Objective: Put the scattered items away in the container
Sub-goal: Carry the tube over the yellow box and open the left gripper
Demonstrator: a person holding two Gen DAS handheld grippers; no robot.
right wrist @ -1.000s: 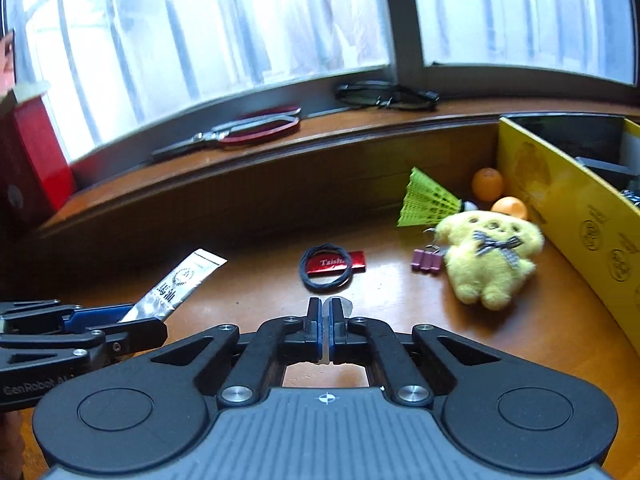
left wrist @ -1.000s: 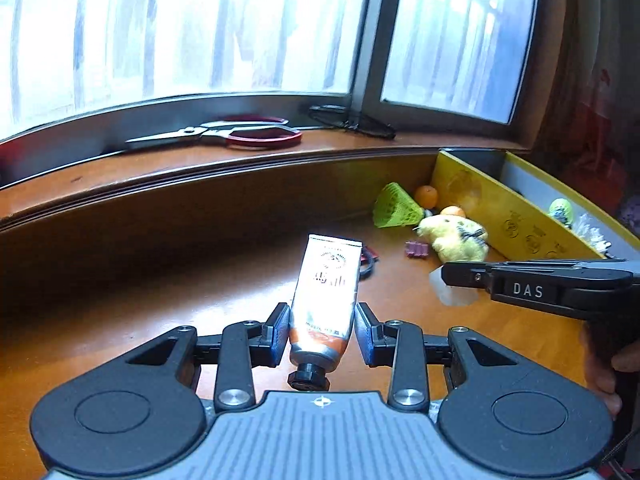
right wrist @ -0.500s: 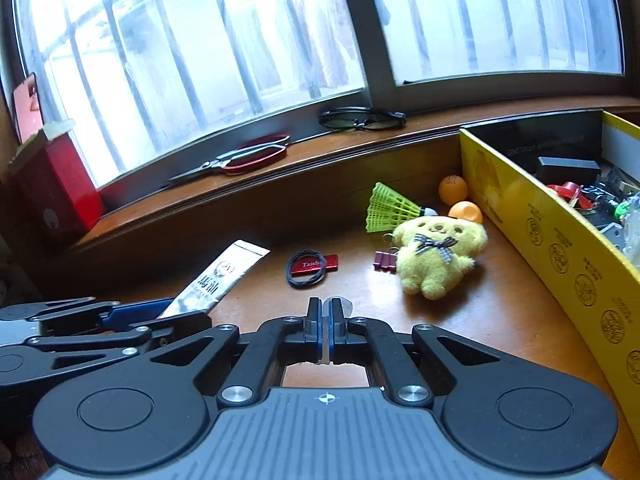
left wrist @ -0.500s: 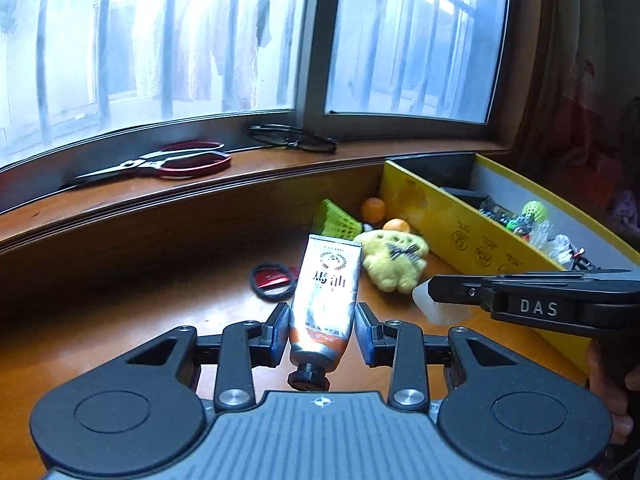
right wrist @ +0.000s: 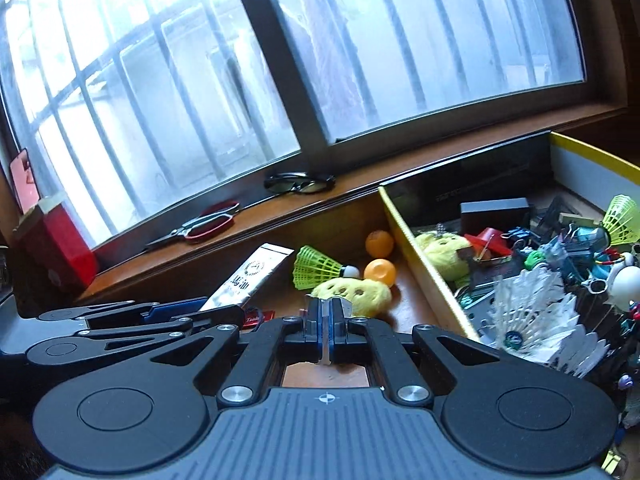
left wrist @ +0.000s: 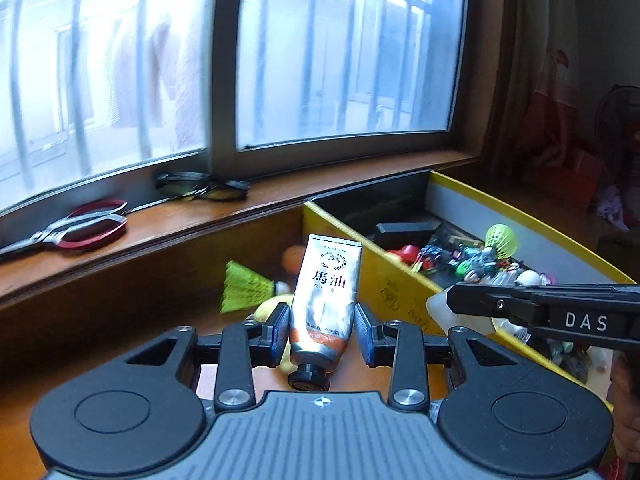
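The left gripper (left wrist: pixel 322 334) grasps a silver tube (left wrist: pixel 326 292) near its capped end, lifted above the wooden table (left wrist: pixel 120 320) beside the yellow box (left wrist: pixel 404 292). The right gripper (right wrist: pixel 327 330) is clenched on a thin translucent item (left wrist: pixel 460 314), hard to identify, near the box's rim. A plush toy (right wrist: pixel 356 292), green shuttlecock (right wrist: pixel 314 266) and orange balls (right wrist: pixel 380 270) lie on the table. Risk: the tube, pinched low, may pivot or slip and fall short of the box wall.
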